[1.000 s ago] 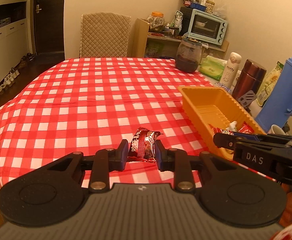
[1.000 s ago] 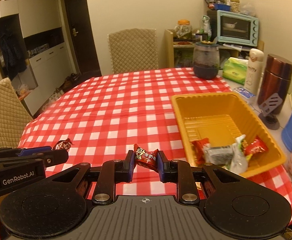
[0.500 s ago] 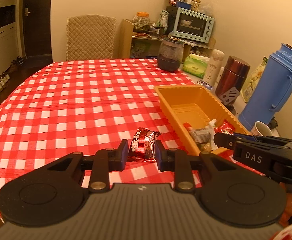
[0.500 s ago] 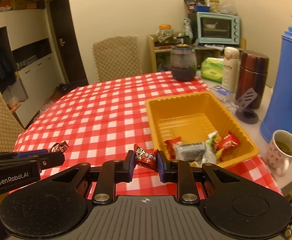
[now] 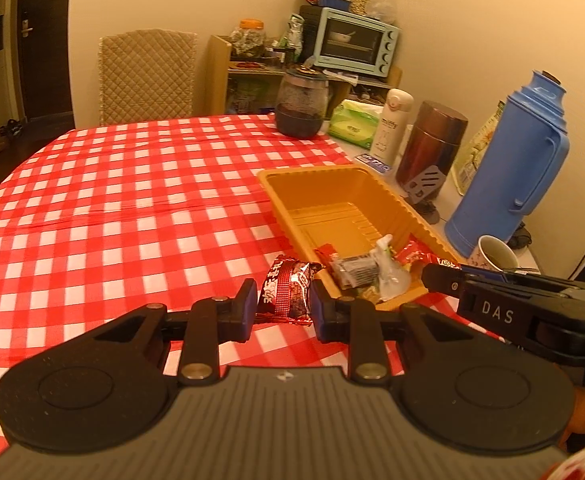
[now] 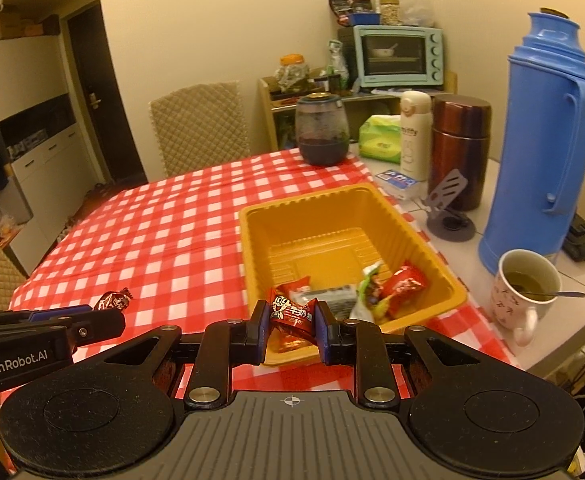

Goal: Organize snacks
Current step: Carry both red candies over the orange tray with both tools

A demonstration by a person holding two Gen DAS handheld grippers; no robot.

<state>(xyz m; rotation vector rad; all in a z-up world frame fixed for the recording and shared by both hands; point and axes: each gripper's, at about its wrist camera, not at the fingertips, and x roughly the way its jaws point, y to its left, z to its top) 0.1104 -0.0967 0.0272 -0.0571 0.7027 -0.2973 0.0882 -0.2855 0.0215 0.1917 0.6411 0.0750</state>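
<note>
Left gripper (image 5: 284, 300) clamped on a dark red candy (image 5: 288, 293); right gripper (image 6: 291, 326) pinching a red candy (image 6: 291, 314). Ahead, centre frame: yellow tray (image 6: 252, 256) holding wrappers. Mug (image 6: 524, 292) and blue flask (image 6: 544, 136) at right.

Warm dim indoor light, strong fisheye bending, dark corners, slight blur

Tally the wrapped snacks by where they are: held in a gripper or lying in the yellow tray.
Held in a gripper: 2, a dark red snack in the left gripper and a red candy in the right gripper.
Lying in the yellow tray: about 4; the overlapping wrappers make this uncertain.
Total: about 6.
</note>
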